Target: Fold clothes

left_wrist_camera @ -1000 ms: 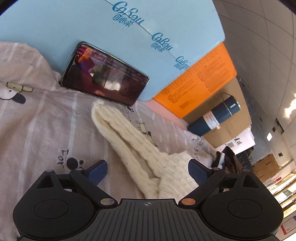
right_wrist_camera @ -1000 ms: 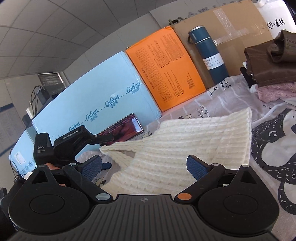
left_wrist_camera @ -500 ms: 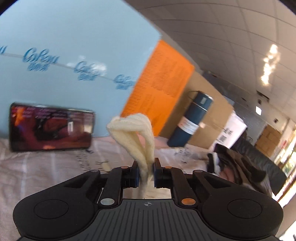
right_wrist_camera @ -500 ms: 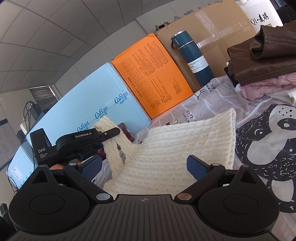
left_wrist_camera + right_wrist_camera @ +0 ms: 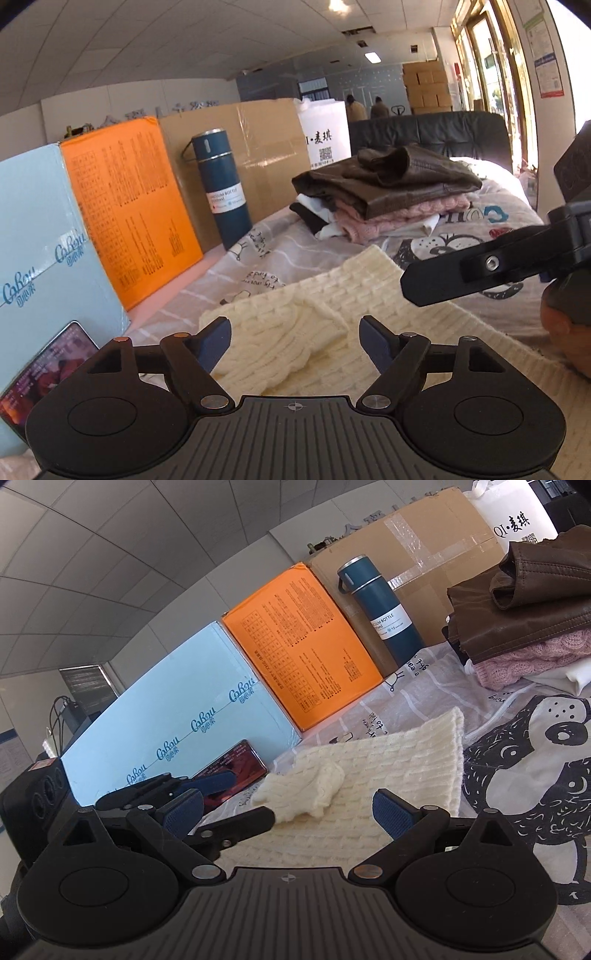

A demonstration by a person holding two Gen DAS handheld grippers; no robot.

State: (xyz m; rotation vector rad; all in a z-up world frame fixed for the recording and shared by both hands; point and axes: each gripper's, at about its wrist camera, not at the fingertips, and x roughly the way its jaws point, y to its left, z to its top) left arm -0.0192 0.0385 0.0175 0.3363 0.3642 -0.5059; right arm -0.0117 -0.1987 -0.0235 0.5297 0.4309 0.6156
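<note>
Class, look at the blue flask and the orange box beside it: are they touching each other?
Cannot tell. In both wrist views the flask stands beside the orange box and overlaps it in the picture, but neither view shows a contact or a gap plainly.

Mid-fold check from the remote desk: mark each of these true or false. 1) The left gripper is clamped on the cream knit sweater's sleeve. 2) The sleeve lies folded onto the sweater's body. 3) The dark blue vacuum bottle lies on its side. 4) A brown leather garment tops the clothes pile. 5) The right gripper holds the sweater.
1) False. The left gripper stands open; its jaws have just been opening, and no pad presses the sleeve.
2) True. The sleeve rests on the cream knit sweater.
3) False. The dark blue vacuum bottle stands upright by the cardboard box.
4) True. The brown leather garment lies on top of the pink knit.
5) False. The right gripper is open.
</note>
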